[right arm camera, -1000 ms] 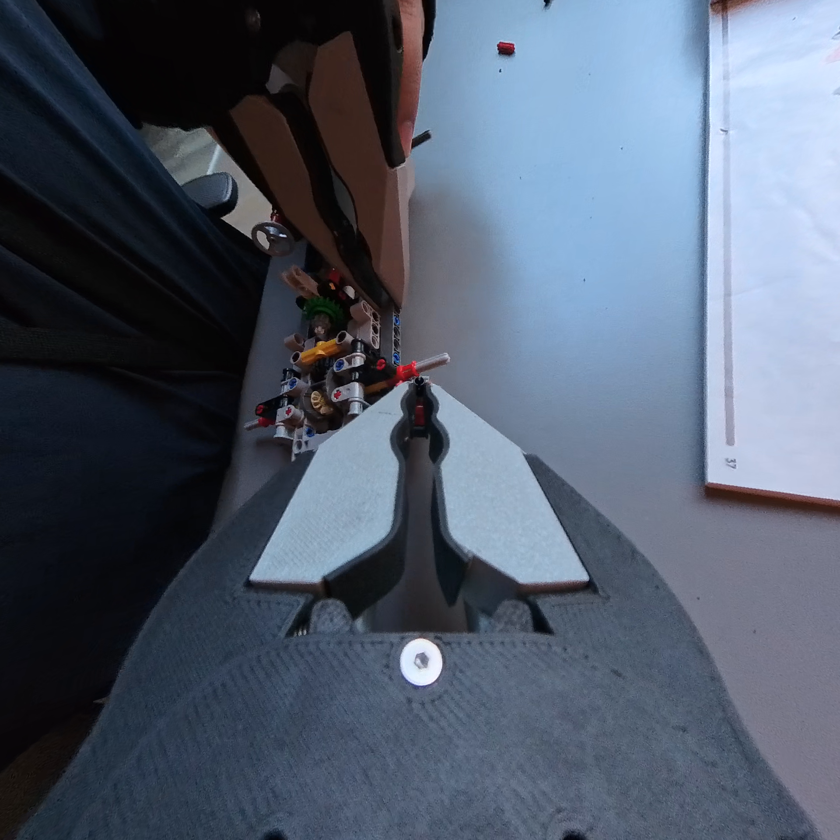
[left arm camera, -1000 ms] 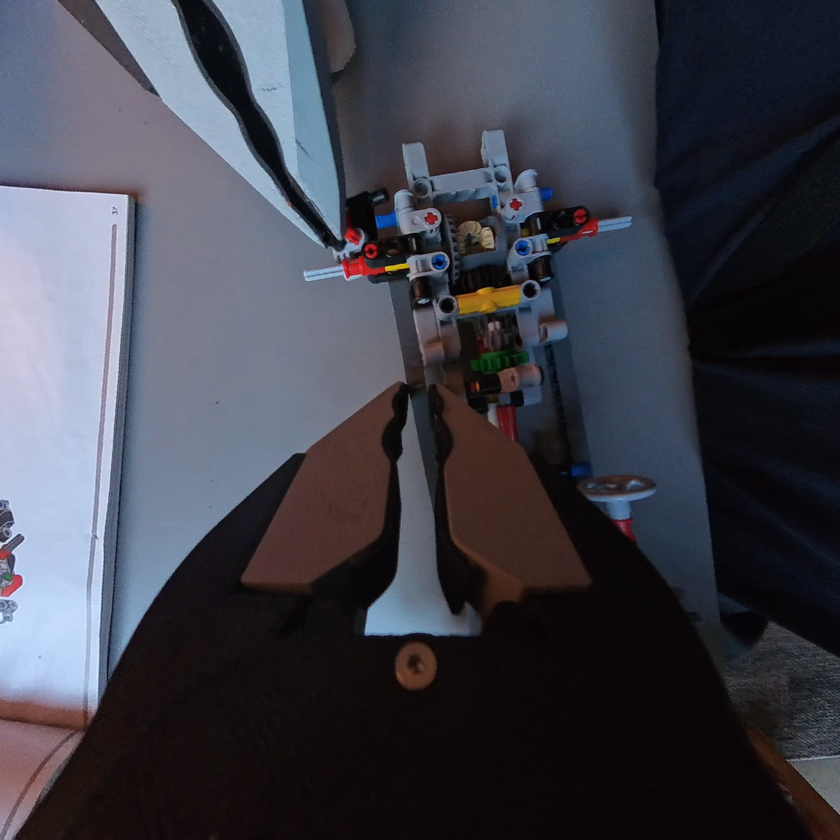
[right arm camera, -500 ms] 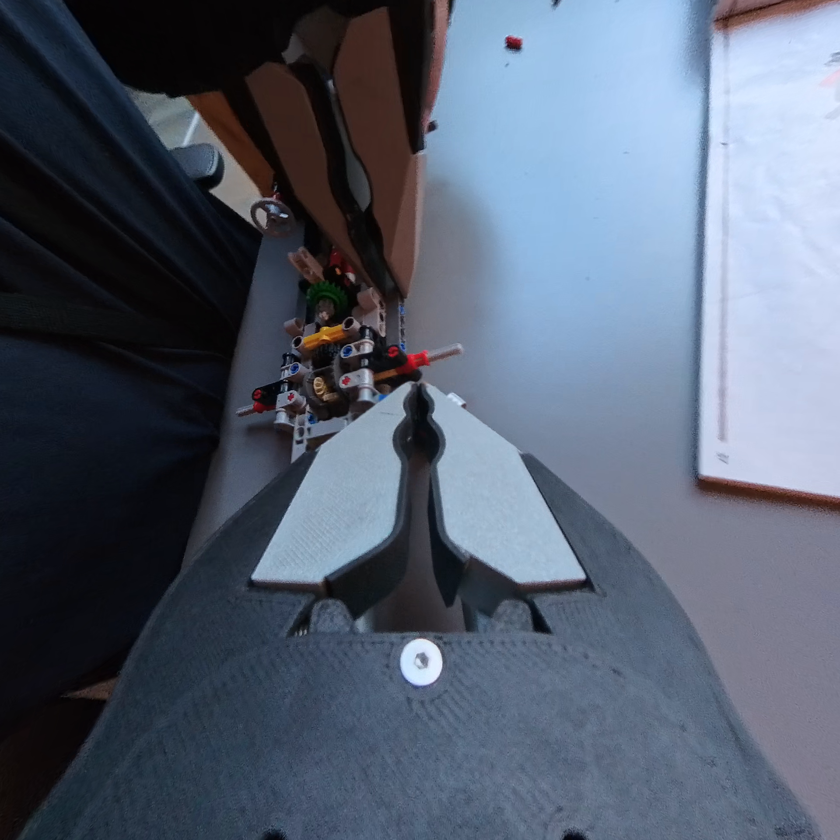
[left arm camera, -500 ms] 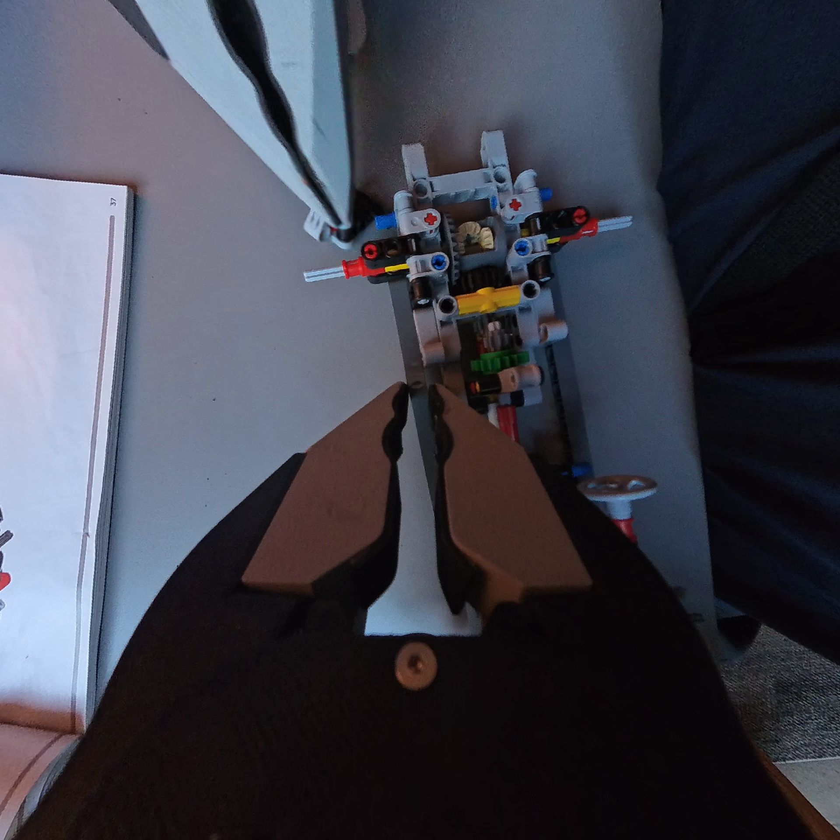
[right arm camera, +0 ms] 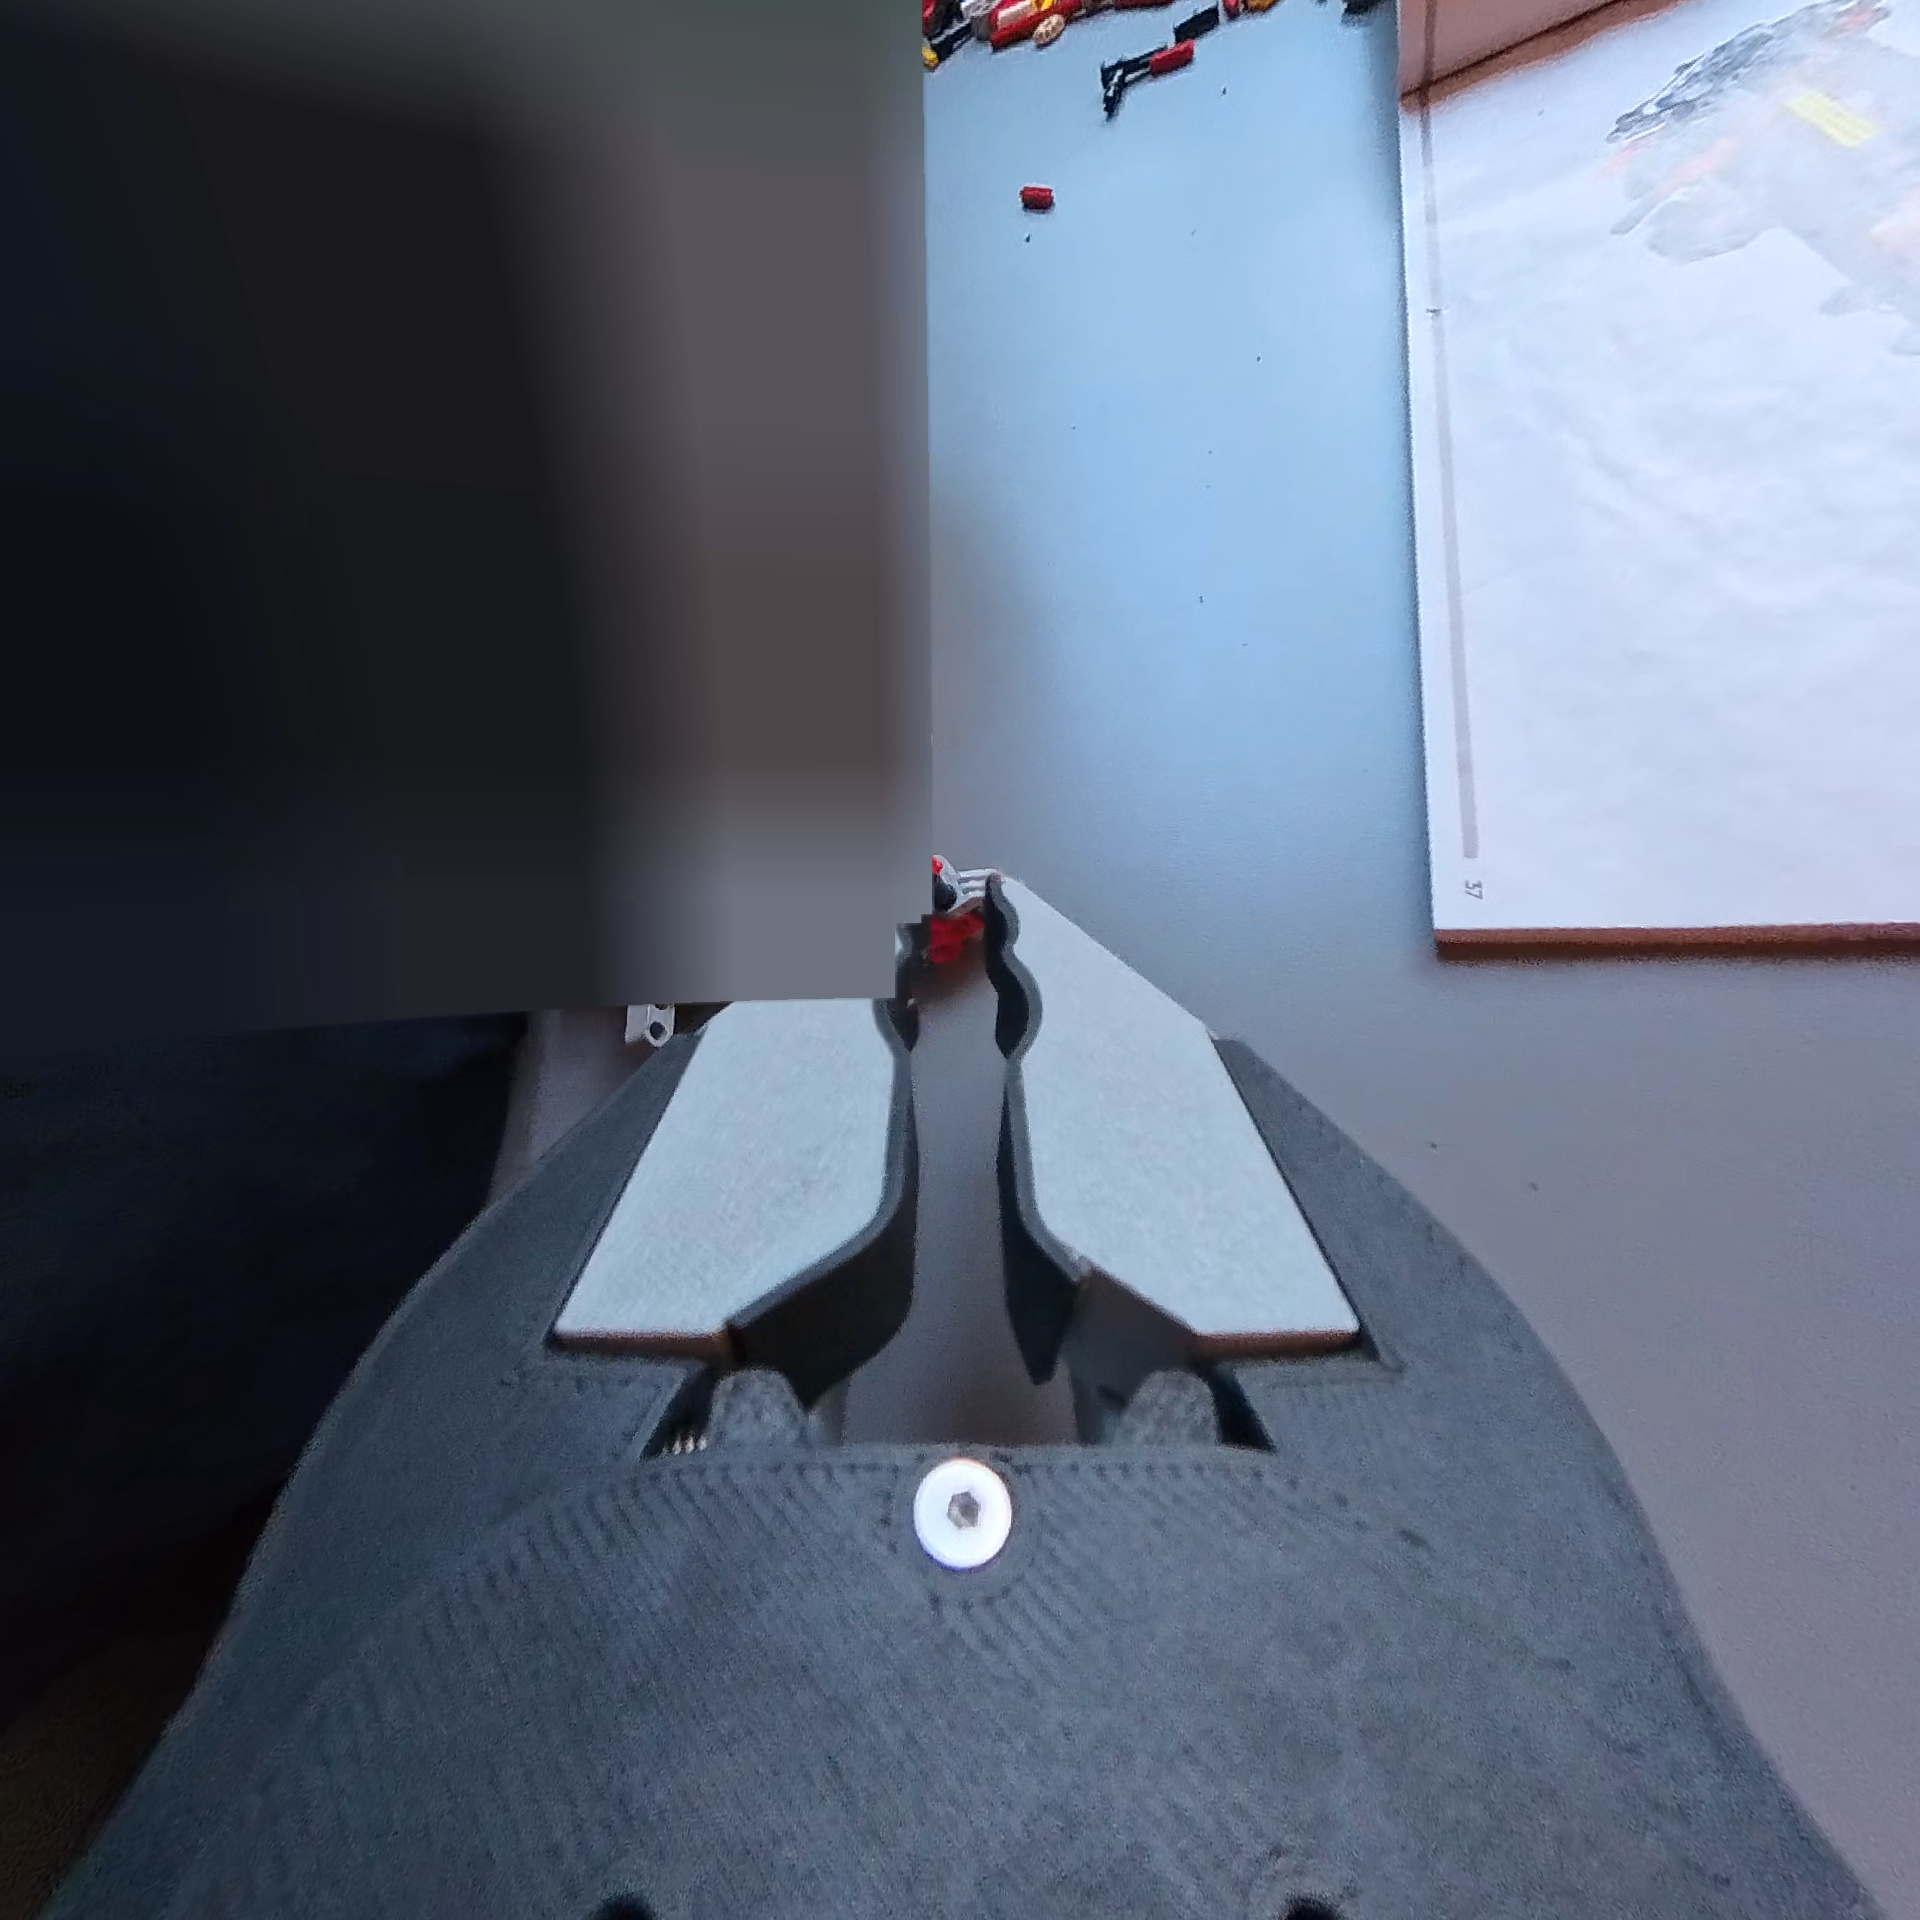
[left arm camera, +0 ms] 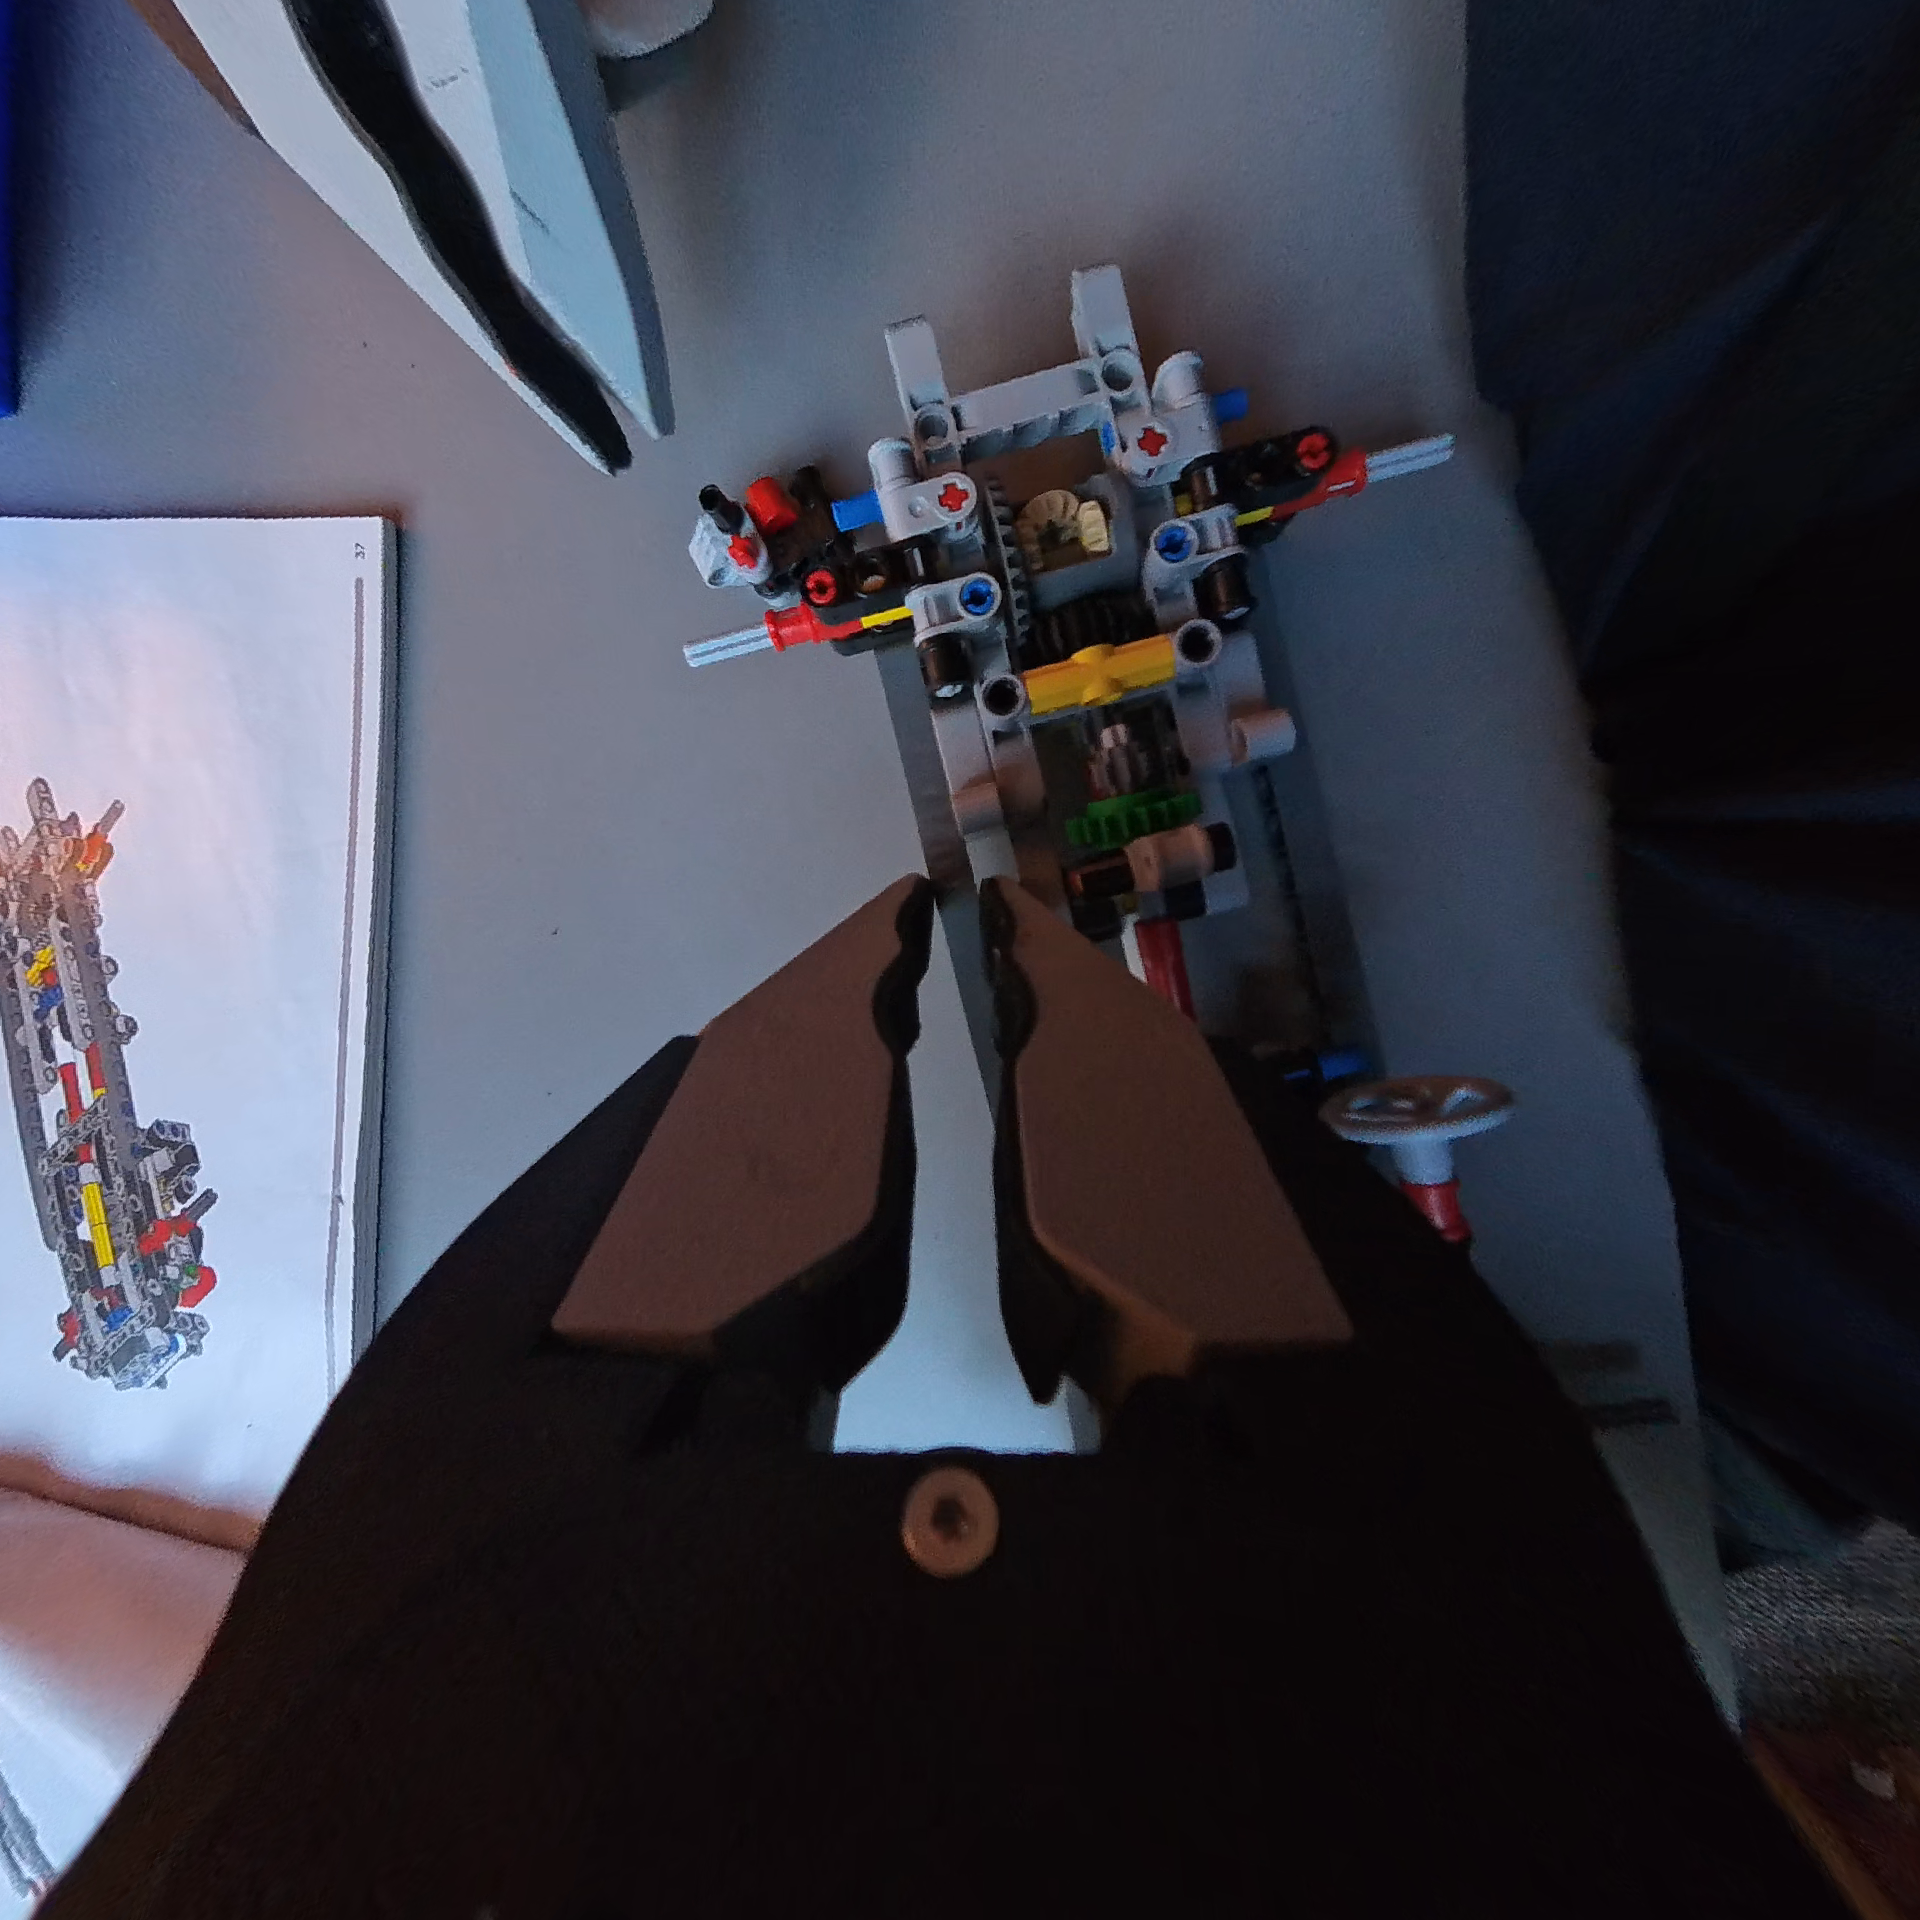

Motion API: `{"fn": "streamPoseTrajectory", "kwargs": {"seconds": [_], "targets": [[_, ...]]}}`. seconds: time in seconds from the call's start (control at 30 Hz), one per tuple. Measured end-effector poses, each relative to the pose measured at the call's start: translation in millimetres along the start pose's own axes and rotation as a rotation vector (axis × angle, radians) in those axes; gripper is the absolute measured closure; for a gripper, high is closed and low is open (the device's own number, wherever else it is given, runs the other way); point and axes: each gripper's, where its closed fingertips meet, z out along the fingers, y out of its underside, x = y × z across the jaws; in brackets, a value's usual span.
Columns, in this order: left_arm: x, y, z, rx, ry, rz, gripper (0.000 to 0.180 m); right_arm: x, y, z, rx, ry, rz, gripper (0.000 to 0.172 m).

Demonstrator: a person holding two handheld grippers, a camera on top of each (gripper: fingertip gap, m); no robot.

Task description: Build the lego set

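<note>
From my left wrist view, an open instruction booklet (left arm camera: 187,935) lies far left on the grey table (left arm camera: 582,790). My right gripper (left arm camera: 623,447) hangs above it, jaws slightly parted – nothing between them, clear of the brick model (left arm camera: 1091,623). My left gripper (left arm camera: 956,894) pinches the model's dark grey side beam (left arm camera: 940,810) – pads pressed on it.

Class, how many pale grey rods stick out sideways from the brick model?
2. One rod juts from the model's left side, the other from its right; more may hide inside.
</note>
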Motion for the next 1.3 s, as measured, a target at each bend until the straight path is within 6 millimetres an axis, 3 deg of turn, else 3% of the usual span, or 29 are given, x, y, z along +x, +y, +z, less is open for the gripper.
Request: {"fn": "streamPoseTrajectory", "kwargs": {"seconds": [0.5,0.6,0.77,0.87,1.1,1.3], "targets": [[6,-3,4,0.1,0.127,-0.119,0.169,0,-9,-8,0.069,-0.081,0.067,0.162],[2,0,0,0.123,0.116,-0.129,0.176,4,-14,-12,0.102,-0.07,0.068,0.163],[-28,-6,-25,0.259,0.012,-0.17,0.18,12,-25,-20,0.182,-0.073,0.092,0.166],[-57,0,-37,0.328,-0.079,-0.231,0.18,17,-33,-25,0.232,-0.065,0.103,0.166],[-114,15,-47,0.433,-0.276,-0.344,0.18,19,-41,-30,0.277,-0.012,0.01,0.172],[-125,32,-45,0.429,-0.367,-0.347,0.18,24,-40,-24,0.238,0.027,-0.028,0.172]]}}
